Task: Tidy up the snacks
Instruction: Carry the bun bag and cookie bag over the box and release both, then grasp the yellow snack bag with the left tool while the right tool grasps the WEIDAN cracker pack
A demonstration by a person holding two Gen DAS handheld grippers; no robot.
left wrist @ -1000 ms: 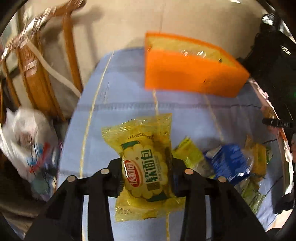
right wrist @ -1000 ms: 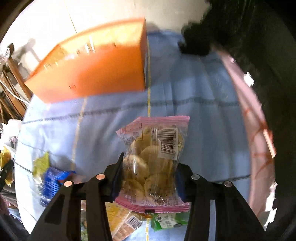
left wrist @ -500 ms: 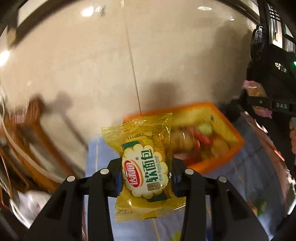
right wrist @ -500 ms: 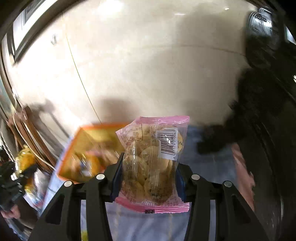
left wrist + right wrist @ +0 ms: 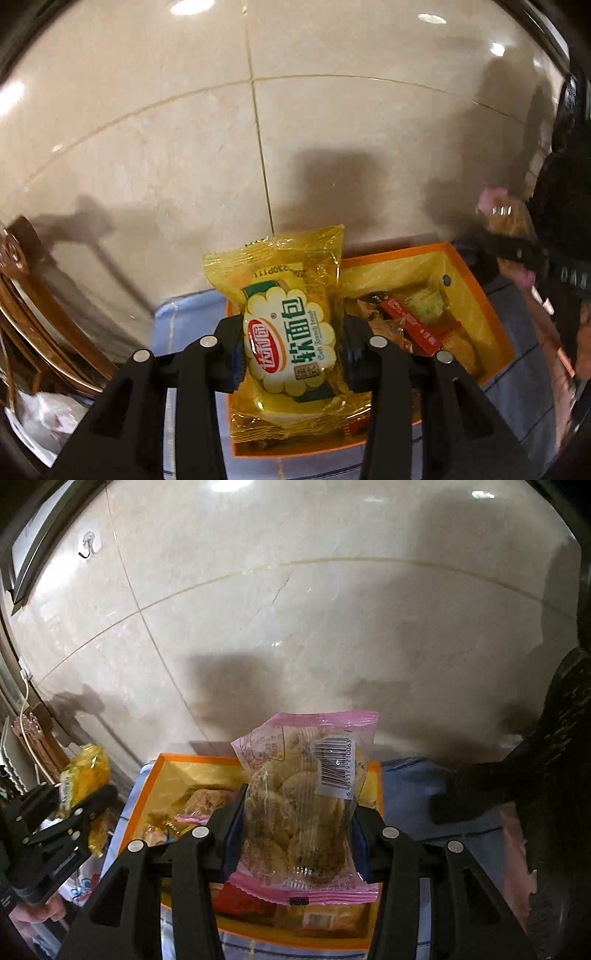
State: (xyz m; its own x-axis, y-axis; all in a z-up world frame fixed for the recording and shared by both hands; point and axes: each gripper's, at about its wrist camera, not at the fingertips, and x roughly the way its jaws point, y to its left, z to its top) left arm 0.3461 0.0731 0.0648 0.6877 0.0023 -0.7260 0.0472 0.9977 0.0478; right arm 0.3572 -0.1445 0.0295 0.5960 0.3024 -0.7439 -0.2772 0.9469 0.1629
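Beige wall tiles back a blue-clothed bench. Left tongs are easing apart, pads still against a yellow bag that stands upright, long axis vertical, over the orange box. Right tongs are likewise opening on a pink bag, upright, barcode facing the camera, above the same box. Only the right view shows a wall hook; the left view shows the pink bag blurred, probably tilted.
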